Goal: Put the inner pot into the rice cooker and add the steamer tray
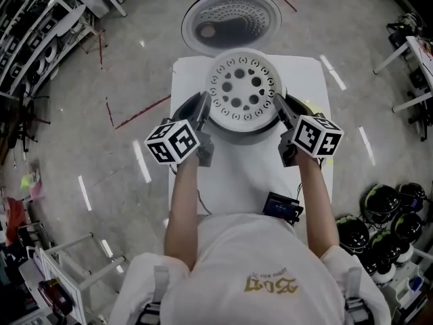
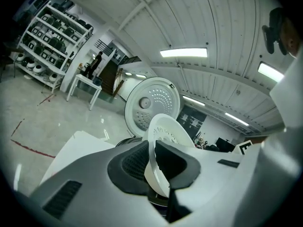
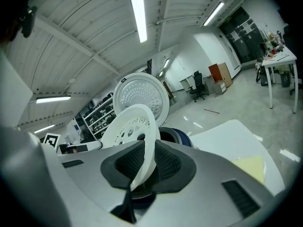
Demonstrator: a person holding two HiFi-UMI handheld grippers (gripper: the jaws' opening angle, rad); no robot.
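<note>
Each tool is clamped on the rim of the steamer tray [image 1: 242, 87] — left tool [image 1: 205, 105] and right tool [image 1: 279, 105] at opposite edges. It sits over the rice cooker [image 1: 233, 138] on the surface [image 1: 233, 181] — the cooker's inside is hidden beneath.

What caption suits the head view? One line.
Left gripper and right gripper hold the steamer tray by opposite rims over the rice cooker.

White T-shirt [image 1: 230, 263], seemingly gold-printed

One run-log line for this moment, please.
steamer tray: held over rice cooker | left gripper: shut on tray rim | right gripper: shut on opposite rim | lid: open
</note>
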